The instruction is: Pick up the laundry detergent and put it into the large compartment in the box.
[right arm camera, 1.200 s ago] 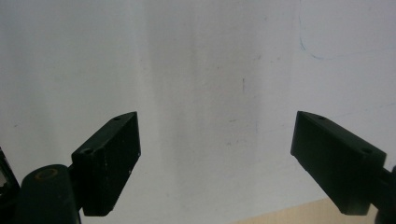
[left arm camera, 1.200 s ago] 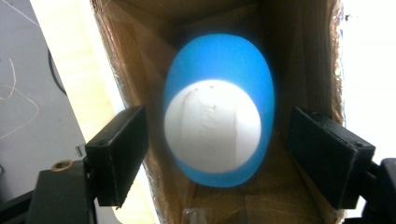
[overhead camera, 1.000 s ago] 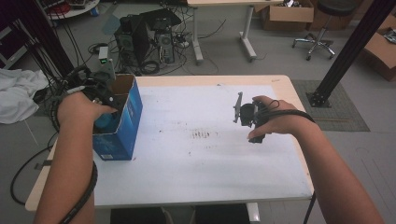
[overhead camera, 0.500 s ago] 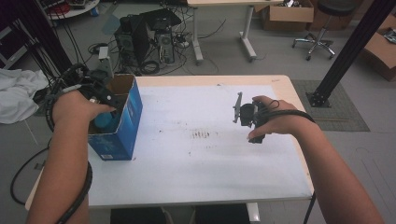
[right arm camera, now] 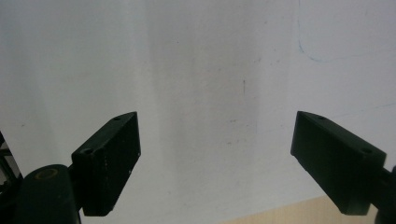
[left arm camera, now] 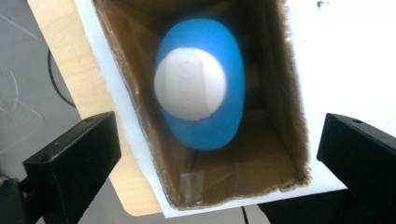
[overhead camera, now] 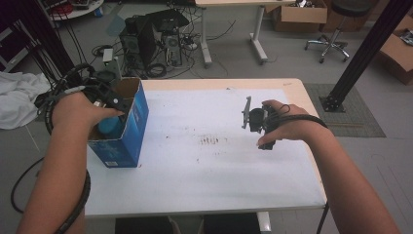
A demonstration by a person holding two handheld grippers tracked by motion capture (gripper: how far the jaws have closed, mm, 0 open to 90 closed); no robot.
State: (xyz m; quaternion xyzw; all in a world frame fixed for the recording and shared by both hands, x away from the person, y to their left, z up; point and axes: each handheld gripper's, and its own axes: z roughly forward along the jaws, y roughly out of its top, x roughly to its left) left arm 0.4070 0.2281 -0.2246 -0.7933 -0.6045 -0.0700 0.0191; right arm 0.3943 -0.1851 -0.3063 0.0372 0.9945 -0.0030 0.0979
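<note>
Left gripper view looks straight down into an open cardboard box [left arm camera: 280, 116], where a blue egg-shaped object [left arm camera: 205, 84] with a round white end facing the camera sits between and beyond the two black jaws. It is blurred, so I cannot tell whether it rests on the box floor or is in mid-air. The left gripper [left arm camera: 219, 154] has its jaws spread wide, one outside each long wall of the box, touching nothing.

The object looks smooth and rounded, probably a light plastic or foam shell: likely slippery, prone to squirting out of a pinch. The best hold, I judge, is across its widest blue band, jaws square to the long axis, with moderate pressure. The box walls leave little room, so the jaws would have to narrow before entering.

From the high view, the box [overhead camera: 127, 131] stands blue-sided at the table's [overhead camera: 204, 185] left edge under the left hand [overhead camera: 80, 114]. Well apart to the right, the right gripper [overhead camera: 253, 119] hovers over bare white tabletop [right arm camera: 201, 70], its jaws also apart and empty.
</note>
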